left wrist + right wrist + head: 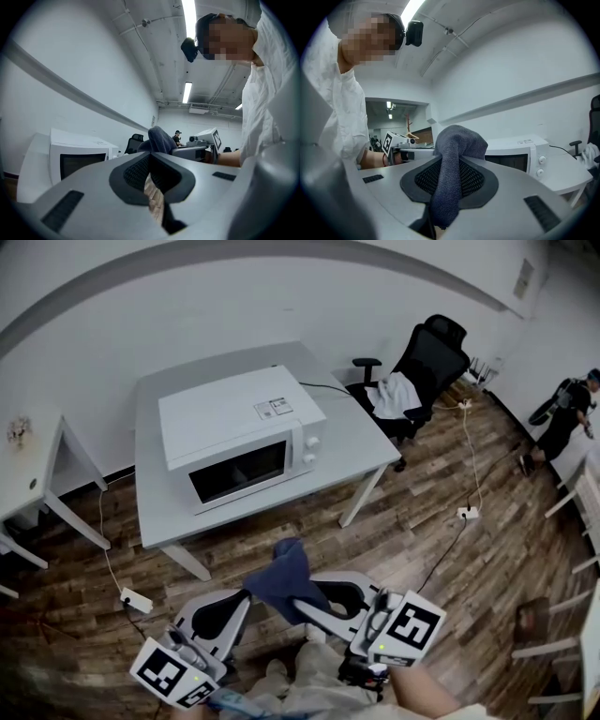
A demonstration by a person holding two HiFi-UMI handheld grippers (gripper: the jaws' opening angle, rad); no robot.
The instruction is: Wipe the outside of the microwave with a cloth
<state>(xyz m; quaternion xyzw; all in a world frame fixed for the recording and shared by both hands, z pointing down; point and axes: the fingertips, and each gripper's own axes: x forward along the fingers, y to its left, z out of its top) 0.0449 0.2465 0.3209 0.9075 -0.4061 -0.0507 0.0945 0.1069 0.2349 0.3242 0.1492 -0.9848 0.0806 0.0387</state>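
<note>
A white microwave with a dark door window stands on the grey table, well ahead of both grippers. My right gripper is shut on a dark blue cloth, which bunches above its jaw tips and hangs down between them. In the right gripper view the cloth drapes over the pads, with the microwave beyond. My left gripper is just left of the cloth, jaws together, holding nothing. In the left gripper view the left gripper points past the cloth, with the microwave at left.
A black office chair with a white garment stands right of the table. Power strips and cables lie on the wooden floor. A small white table is at left. A person stands far right, near white chairs.
</note>
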